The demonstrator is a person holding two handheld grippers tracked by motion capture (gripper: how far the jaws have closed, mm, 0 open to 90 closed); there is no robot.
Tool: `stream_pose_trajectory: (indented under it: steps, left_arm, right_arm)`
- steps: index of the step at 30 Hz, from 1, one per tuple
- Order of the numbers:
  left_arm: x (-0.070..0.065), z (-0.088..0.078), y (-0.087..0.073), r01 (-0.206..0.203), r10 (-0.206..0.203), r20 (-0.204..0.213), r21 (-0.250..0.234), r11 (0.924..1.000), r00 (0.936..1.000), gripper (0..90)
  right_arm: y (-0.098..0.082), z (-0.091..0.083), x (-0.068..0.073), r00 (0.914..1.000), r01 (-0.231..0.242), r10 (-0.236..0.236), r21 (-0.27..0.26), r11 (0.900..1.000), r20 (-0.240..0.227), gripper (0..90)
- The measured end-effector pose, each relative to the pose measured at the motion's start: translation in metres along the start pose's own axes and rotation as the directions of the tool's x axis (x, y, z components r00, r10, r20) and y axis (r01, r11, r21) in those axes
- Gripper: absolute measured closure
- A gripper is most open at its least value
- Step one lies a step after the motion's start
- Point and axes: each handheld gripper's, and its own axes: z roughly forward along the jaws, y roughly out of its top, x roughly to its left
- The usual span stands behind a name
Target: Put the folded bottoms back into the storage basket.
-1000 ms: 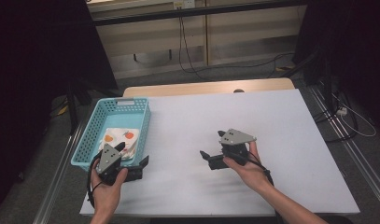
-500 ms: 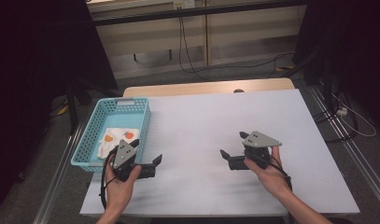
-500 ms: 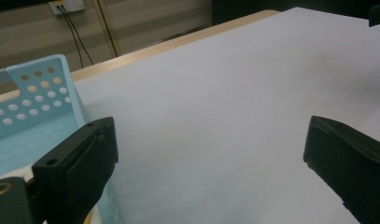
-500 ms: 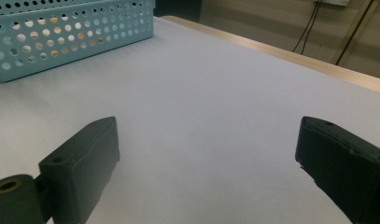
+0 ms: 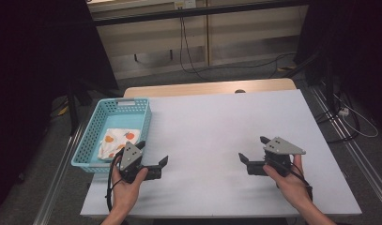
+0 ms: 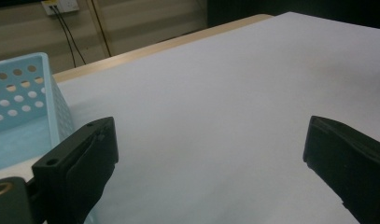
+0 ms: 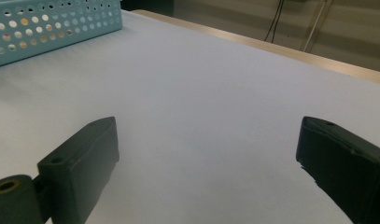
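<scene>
Where high view looks: cloth (image 5: pixel 114 142) in basket (image 5: pixel 92 136)

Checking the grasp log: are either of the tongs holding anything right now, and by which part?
Nothing is held. The left tongs and right tongs both stand open over the bare white table.
</scene>
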Motion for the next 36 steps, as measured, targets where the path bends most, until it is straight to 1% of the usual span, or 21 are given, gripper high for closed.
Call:
stream_pose_trajectory:
  steps: [6,8,10,13,15,17,20,21,22,25,26,28,29,31,32,34,36]
  left_arm:
    - [-0.002,-0.001,-0.004,-0.003,0.003,0.006,0.004,1.0000,1.0000,3.5]
    - [-0.002,-0.003,-0.005,0.004,-0.004,0.006,0.002,1.0000,1.0000,3.5]
    - [-0.002,-0.006,-0.008,0.015,-0.015,0.015,-0.003,0.9999,0.9998,3.5]
    - [-0.001,-0.009,-0.011,0.018,-0.018,0.009,0.006,0.9998,0.9998,3.7]
    - [-0.001,-0.011,-0.012,0.014,-0.014,0.000,0.000,0.9999,0.9999,3.7]
    - [-0.001,-0.012,-0.012,0.019,-0.019,-0.005,-0.010,0.9998,0.9998,3.7]
    - [-0.004,-0.013,-0.015,0.014,-0.014,-0.020,-0.009,0.9999,0.9997,3.8]
    - [-0.004,-0.014,-0.015,0.014,-0.014,-0.022,-0.008,0.9999,0.9997,3.8]
    - [-0.004,-0.015,-0.016,0.014,-0.014,-0.013,-0.010,0.9999,0.9998,3.8]
    - [-0.005,-0.017,-0.018,0.012,-0.012,-0.017,-0.007,0.9999,0.9998,3.8]
    - [-0.004,-0.018,-0.019,0.008,-0.008,-0.020,-0.006,1.0000,0.9998,3.8]
    - [-0.003,-0.018,-0.020,0.016,-0.016,-0.023,-0.015,0.9998,0.9996,3.8]
    - [-0.002,-0.018,-0.020,0.012,-0.012,-0.023,-0.017,0.9998,0.9997,3.8]
    - [-0.001,-0.018,-0.023,0.028,-0.029,-0.019,-0.018,0.9994,0.9994,3.9]
    - [-0.001,-0.018,-0.024,0.023,-0.023,-0.008,-0.022,0.9995,0.9997,4.4]
    - [-0.003,-0.019,-0.024,0.014,-0.015,-0.011,-0.016,0.9998,0.9998,4.7]
    - [-0.004,-0.019,-0.024,0.012,-0.012,0.000,-0.018,0.9998,0.9999,4.6]
  right_arm:
    - [-0.012,-0.014,-0.011,0.9987,-0.029,0.029,0.008,1.000,0.043,5.8]
    - [-0.015,-0.018,-0.013,0.9979,-0.034,0.034,0.010,0.999,0.055,5.8]
    - [-0.018,-0.022,-0.015,0.9968,-0.043,0.042,0.010,0.999,0.067,5.8]
    - [-0.023,-0.028,-0.018,0.9947,-0.055,0.055,0.005,0.998,0.087,5.8]
    - [-0.025,-0.032,-0.019,0.9942,-0.057,0.056,0.008,0.998,0.092,5.7]
    - [-0.028,-0.034,-0.019,0.9938,-0.064,0.062,0.012,0.998,0.092,5.3]
    - [-0.031,-0.037,-0.018,0.9936,-0.049,0.048,0.007,0.999,0.103,5.3]
    - [-0.032,-0.039,-0.018,0.9928,-0.050,0.050,0.003,0.999,0.109,5.3]
    - [-0.032,-0.039,-0.018,0.9926,-0.053,0.053,0.001,0.999,0.110,5.3]
    - [-0.036,-0.042,-0.018,0.9905,-0.056,0.056,-0.003,0.998,0.125,5.5]
    - [-0.037,-0.043,-0.018,0.9907,-0.057,0.058,-0.006,0.998,0.123,5.6]
    - [-0.038,-0.045,-0.018,0.9899,-0.060,0.061,-0.010,0.998,0.128,5.6]
    - [-0.038,-0.046,-0.017,0.9896,-0.060,0.061,-0.013,0.998,0.130,5.5]
    - [-0.039,-0.047,-0.017,0.9902,-0.060,0.061,-0.015,0.998,0.125,5.6]
    - [-0.040,-0.046,-0.017,0.9905,-0.056,0.058,-0.016,0.998,0.125,5.6]
    - [-0.041,-0.046,-0.017,0.9912,-0.057,0.059,-0.019,0.998,0.119,5.6]
    - [-0.041,-0.045,-0.018,0.9917,-0.055,0.058,-0.027,0.998,0.115,5.6]
